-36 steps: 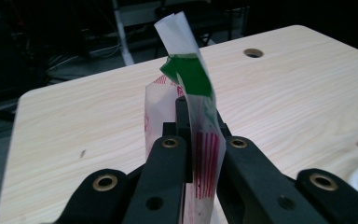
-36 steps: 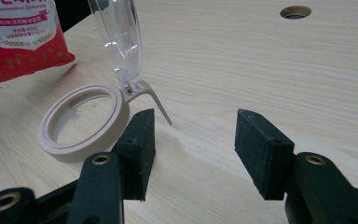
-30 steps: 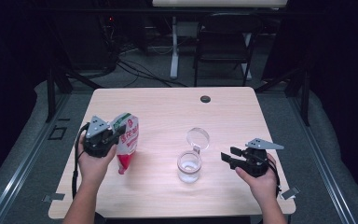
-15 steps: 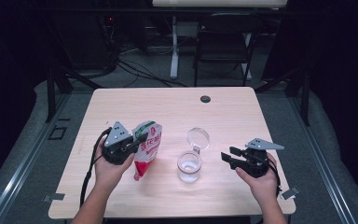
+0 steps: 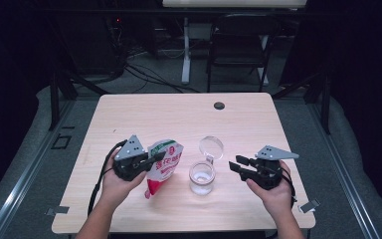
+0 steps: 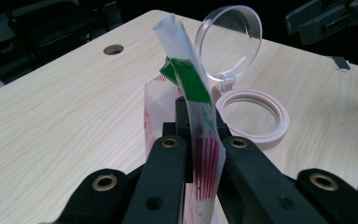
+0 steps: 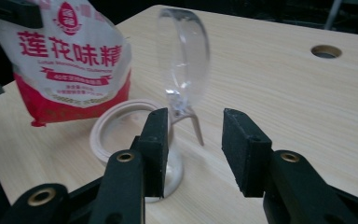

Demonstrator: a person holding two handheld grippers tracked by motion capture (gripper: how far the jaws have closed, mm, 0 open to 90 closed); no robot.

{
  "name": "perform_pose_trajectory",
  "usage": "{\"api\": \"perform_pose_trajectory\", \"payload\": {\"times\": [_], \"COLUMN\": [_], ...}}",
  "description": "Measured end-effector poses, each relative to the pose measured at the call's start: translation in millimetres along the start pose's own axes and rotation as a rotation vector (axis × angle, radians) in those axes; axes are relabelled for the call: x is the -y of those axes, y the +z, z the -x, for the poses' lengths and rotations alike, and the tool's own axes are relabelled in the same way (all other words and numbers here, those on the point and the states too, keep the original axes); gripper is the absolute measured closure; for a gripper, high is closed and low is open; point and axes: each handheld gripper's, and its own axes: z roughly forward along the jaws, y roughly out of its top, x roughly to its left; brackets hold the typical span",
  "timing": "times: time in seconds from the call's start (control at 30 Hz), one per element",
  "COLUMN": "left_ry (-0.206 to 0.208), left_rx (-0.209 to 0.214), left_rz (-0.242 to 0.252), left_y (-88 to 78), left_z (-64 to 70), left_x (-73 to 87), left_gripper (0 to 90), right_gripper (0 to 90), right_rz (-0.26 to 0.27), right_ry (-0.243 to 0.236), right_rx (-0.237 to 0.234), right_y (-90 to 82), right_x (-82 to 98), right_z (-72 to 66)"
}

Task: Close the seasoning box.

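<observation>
Left gripper: we pinch the seasoning pouch near its top, jaws pressed together on it, holding it just left of the jar.
Right gripper: our jaws have just been closing, with nothing gripped; they stand apart near the jar.
Jar: open on the table, hinged clear lid standing up.
Spill risk: we judge a tilted pouch may pour outside the rim.
Tip risk: an unsteadied jar may slide or topple if bumped.

A light wooden table with a round cable hole near its far edge is placed on a grey floor. Behind it, a dark chair and loose cables are seen, and the far room is left in darkness.
</observation>
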Motion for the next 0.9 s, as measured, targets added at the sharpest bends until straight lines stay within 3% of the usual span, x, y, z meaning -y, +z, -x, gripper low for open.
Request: {"api": "perform_pose_trajectory", "payload": {"times": [0.17,0.33,0.53,0.6,0.63,0.9], "left_ry": [-0.003,0.008,-0.023,-0.029,-0.037,-0.070], "left_rx": [0.036,0.043,0.072,0.075,0.083,0.114], "left_rz": [-0.002,-0.025,-0.040,-0.046,-0.050,-0.056], "left_y": [-5.2,-6.4,-3.0,-1.8,0.2,8.0], "left_z": [-1.6,3.0,6.8,7.9,9.6,18.3], "left_x": [7.6,12.0,20.6,22.1,24.4,31.7], "left_gripper": [90.0,90.0,90.0,90.0,90.0,89.3], "right_gripper": [66.7,69.2,76.2,76.7,76.6,73.1], "right_rz": [0.012,0.008,-0.030,-0.034,-0.052,-0.097], "right_ry": [-0.072,-0.125,-0.145,-0.150,-0.166,-0.207], "right_rx": [-0.044,-0.104,-0.192,-0.202,-0.224,-0.264], "right_y": [3.6,10.7,32.9,37.3,46.7,71.8], "right_x": [-13.0,-22.2,-25.2,-25.4,-25.1,-22.9], "right_z": [-18.7,-33.3,-43.5,-46.1,-51.4,-67.0]}}
